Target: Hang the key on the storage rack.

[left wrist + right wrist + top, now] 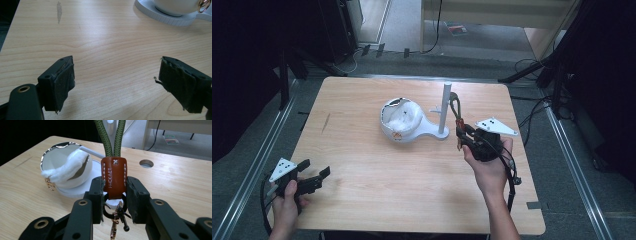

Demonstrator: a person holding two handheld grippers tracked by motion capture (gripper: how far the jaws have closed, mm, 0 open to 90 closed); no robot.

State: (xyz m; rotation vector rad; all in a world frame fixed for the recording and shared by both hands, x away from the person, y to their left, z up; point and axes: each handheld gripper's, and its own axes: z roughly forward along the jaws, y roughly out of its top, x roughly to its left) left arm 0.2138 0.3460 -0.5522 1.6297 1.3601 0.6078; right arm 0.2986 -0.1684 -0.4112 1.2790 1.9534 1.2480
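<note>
Two claws, right claw gripping strap

White cup on wooden table

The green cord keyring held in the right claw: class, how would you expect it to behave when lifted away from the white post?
The green cord loop looks braided, so it probably flops rather than holding shape. The brown leather tab gripped by the right claw seems stiffer, a fair handle. The metal clip hangs loose below and would likely swing.
</note>
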